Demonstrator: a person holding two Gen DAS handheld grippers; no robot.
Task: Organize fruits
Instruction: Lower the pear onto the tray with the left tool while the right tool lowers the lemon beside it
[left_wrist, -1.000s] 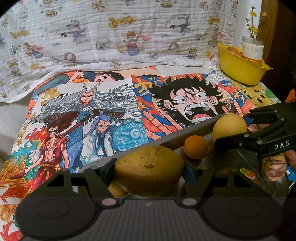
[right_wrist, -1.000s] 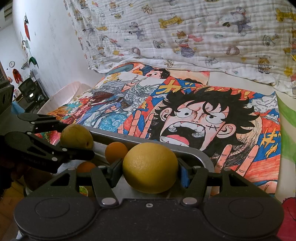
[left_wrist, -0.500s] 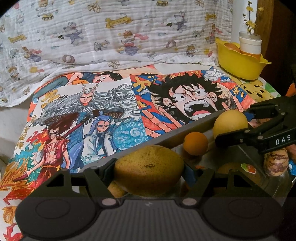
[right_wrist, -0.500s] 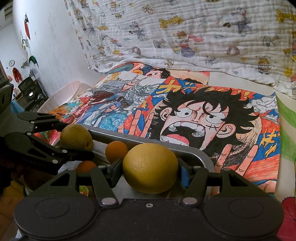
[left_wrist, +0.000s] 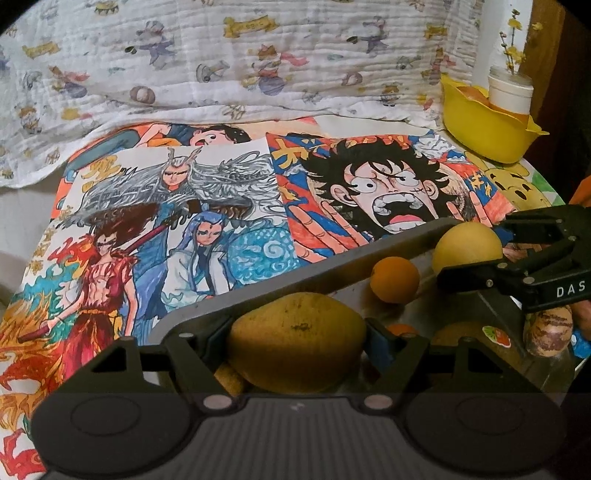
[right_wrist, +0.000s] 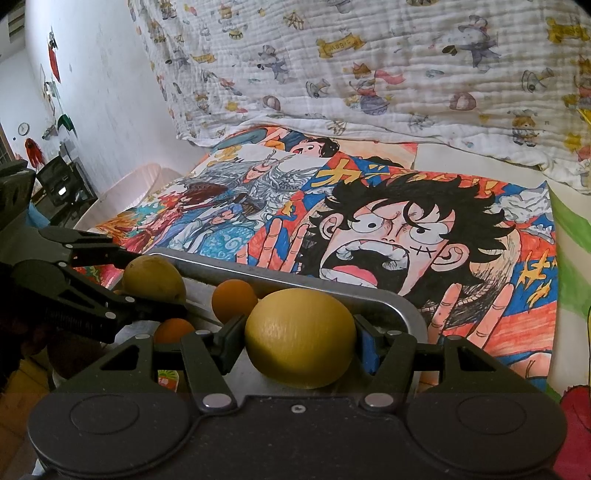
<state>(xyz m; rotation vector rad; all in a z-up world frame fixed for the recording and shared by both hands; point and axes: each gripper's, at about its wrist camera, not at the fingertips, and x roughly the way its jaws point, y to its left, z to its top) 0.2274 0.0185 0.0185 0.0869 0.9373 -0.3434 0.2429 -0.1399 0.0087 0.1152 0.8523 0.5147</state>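
- Left gripper (left_wrist: 295, 341) opening around brownish mango (left_wrist: 295, 339); ease apart slowly, low over metal tray (left_wrist: 332, 264).
- Right gripper (right_wrist: 299, 343) clamped on yellow lemon (right_wrist: 299, 338); hold steady, clear of small orange (right_wrist: 233, 300).

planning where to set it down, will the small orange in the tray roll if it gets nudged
Probably yes: the small orange looks near-round, and the metal tray looks smooth. The tray's raised rim should likely stop it. It looks firm, so a light bump from the fingers shouldn't bruise it.

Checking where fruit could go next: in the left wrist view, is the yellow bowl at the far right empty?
No. The yellow bowl already holds a white cup and something orange beside it.
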